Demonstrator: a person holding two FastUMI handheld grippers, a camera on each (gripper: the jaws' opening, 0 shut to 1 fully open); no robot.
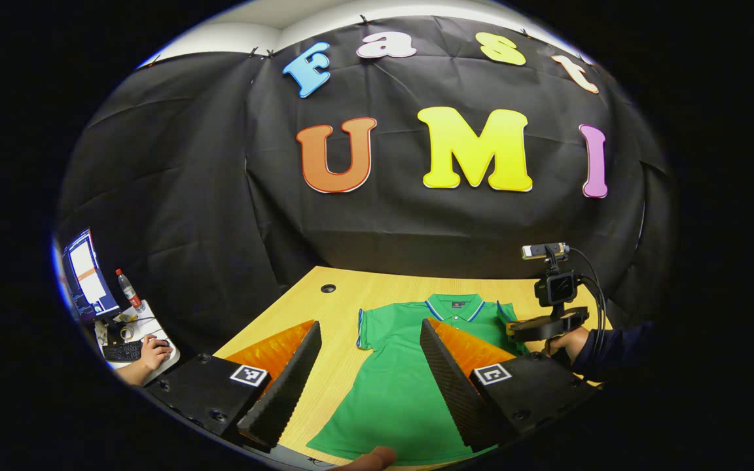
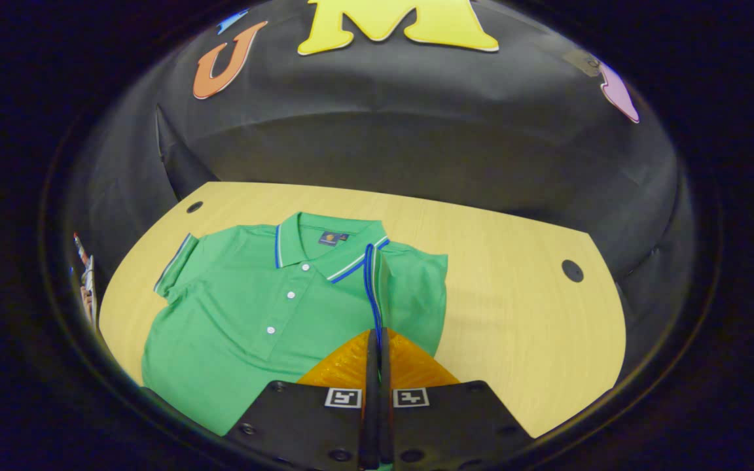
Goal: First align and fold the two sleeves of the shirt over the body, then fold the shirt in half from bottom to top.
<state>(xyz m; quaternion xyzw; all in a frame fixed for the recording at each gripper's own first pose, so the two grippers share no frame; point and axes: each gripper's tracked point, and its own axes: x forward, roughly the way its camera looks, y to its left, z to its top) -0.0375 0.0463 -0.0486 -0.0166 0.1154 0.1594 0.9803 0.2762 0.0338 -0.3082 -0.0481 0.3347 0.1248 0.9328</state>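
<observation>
A green polo shirt with a blue-and-white trimmed collar lies face up on the wooden table, collar at the far side. My left gripper hovers open over the shirt's lower body with nothing between its fingers. My right gripper is shut on the trimmed cuff of one sleeve, which is lifted and drawn in over the shirt. The other sleeve lies flat, spread outward. In the left gripper view, the right gripper sits by the shirt's shoulder, held by a hand in a dark sleeve.
The table has round cable holes near its far corners. Beside it, a side desk holds a monitor, a bottle and a keyboard under a person's hand. A fingertip shows at the shirt's hem.
</observation>
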